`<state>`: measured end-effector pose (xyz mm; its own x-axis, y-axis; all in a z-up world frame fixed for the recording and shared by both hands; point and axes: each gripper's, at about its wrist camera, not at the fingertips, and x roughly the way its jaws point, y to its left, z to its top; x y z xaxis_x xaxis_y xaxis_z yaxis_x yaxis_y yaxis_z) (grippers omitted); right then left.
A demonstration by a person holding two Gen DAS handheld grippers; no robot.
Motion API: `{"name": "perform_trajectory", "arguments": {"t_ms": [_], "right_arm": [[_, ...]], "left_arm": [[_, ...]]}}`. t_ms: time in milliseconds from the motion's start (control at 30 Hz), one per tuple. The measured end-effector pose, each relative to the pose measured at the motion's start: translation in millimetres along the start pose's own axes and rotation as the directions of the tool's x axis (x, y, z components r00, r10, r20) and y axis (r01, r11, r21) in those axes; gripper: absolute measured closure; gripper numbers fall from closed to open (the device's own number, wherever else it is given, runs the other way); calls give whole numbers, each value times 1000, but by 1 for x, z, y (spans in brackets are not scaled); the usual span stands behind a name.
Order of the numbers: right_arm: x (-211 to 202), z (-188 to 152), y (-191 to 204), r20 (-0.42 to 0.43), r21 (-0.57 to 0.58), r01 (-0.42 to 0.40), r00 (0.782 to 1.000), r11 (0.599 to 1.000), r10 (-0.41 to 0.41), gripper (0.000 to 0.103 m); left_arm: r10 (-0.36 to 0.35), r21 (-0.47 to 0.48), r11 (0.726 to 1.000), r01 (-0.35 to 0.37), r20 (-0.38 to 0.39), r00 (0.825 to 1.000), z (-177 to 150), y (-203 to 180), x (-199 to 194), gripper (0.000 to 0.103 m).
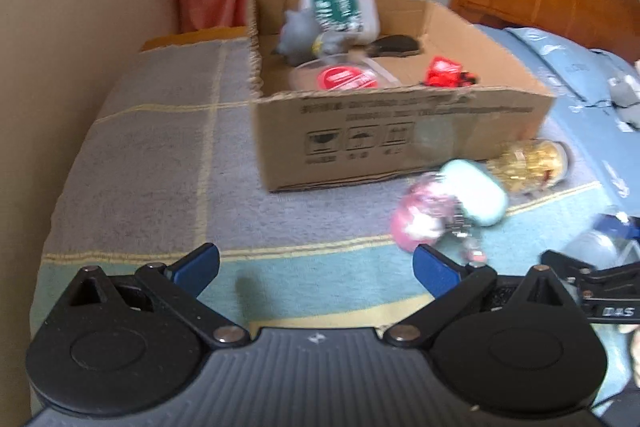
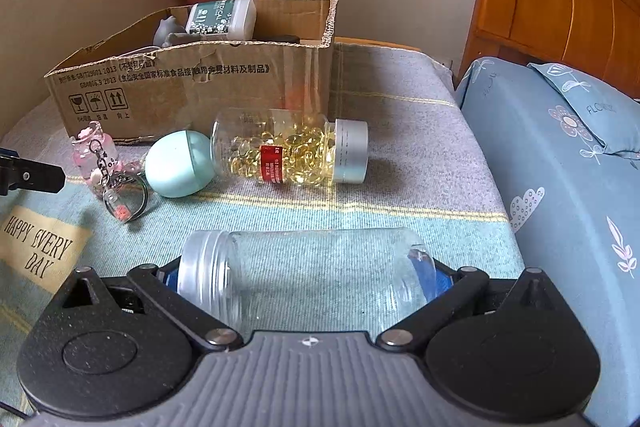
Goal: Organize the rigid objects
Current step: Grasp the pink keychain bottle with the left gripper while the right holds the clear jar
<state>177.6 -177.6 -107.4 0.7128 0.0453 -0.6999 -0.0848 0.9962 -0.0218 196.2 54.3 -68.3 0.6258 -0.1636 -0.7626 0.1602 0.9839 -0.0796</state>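
The left gripper (image 1: 316,269) hangs empty, jaws apart, near the cardboard box (image 2: 192,83). On the bed lie one pink keychain bottle (image 2: 96,157), one teal egg-shaped case (image 2: 178,163) and one capsule bottle (image 2: 288,151) — probably awaiting boxing. The right gripper (image 2: 304,277) clamps one empty clear jar (image 2: 304,275) endwise — likely box-bound.

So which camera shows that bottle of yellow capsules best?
The right wrist view: the capsule bottle lies sharp and whole on its side before the box. In the left wrist view it is blurred and partly hidden behind the egg.
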Motion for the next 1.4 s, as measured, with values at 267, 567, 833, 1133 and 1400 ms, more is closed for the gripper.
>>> {"name": "perform_trajectory", "arguments": {"t_ms": [267,567,833,1133,1400], "right_arm": [[-7,-3,4,-26,-6,-6,1000,1000,6,0],[-14,-10,7,-28,-24,-21,999,999,21,0],[-17,-15,6,1,-32,-33,999,999,33,0],[-17,-16,6,7,-33,-34,999,999,35,0],[-18,-15,5,0,-39,-38,999,999,38,0]], "left_arm": [[-54,71,996,49,74,996,17,-29,-9,1],[-84,137,988,74,66,994,14,-51,3,6],[-100,146,985,90,62,993,6,-50,7,35],[-153,107,983,146,59,986,8,-50,20,55],[-123,95,988,117,60,991,5,-36,17,63]]}}
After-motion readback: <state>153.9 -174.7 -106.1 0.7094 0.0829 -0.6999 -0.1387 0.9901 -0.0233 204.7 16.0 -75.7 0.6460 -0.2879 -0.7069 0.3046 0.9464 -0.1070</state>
